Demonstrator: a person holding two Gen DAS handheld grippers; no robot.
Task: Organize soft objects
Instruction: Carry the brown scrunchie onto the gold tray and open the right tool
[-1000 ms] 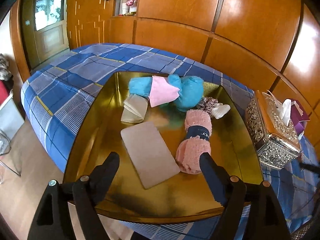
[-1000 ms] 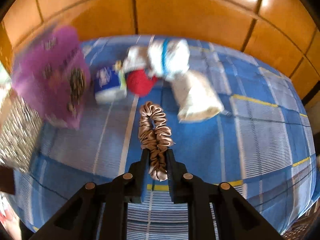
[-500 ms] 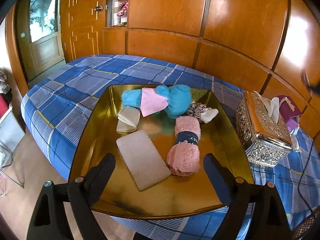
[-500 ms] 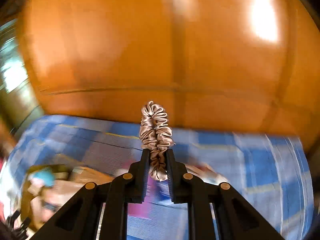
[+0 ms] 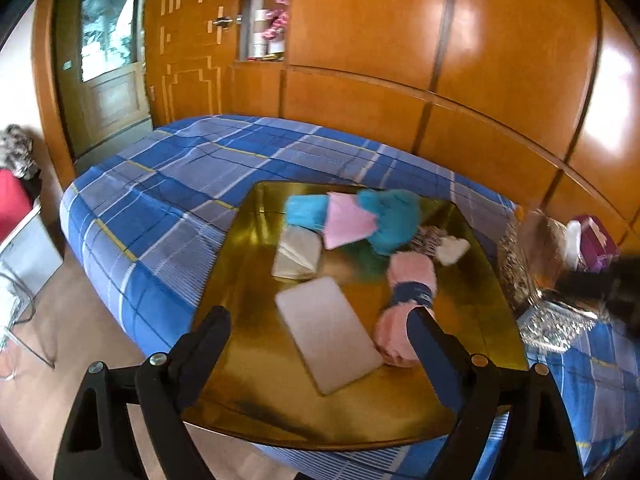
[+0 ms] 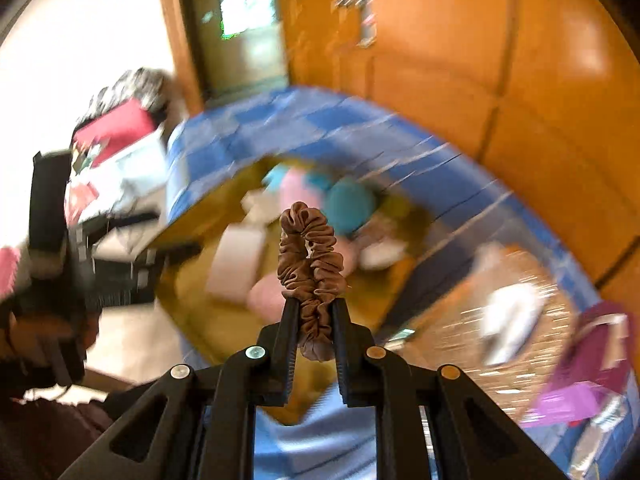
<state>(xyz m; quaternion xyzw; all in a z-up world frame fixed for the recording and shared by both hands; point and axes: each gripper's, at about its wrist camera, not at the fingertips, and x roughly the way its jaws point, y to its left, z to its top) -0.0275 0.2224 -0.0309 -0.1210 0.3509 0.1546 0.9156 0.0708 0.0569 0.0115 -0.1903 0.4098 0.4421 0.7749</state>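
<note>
My right gripper [image 6: 313, 306] is shut on a brown satin scrunchie [image 6: 310, 254], which stands up between its fingers above the gold tray [image 6: 224, 332]. In the left wrist view the gold tray [image 5: 240, 360] lies on the blue plaid bed and holds a teal plush [image 5: 390, 220], a pink cloth [image 5: 346, 222], a folded cream cloth [image 5: 296, 256], a flat beige pad [image 5: 326, 338], a rolled pink towel [image 5: 408, 300] and a patterned scrunchie [image 5: 430, 238]. My left gripper [image 5: 318, 320] hangs open over the tray's near edge, holding nothing.
An ornate silver tissue box [image 5: 536, 280] and a purple packet [image 5: 596, 244] sit right of the tray on the bed [image 5: 160, 208]. Wooden wall panels run behind. The floor, a chair frame and a red item [image 5: 14, 204] lie to the left.
My right gripper swung with the scrunchie from the pile of things further along the bed, past the wall, to above the gold tray. My left gripper opened slightly wider and drew back a little.
</note>
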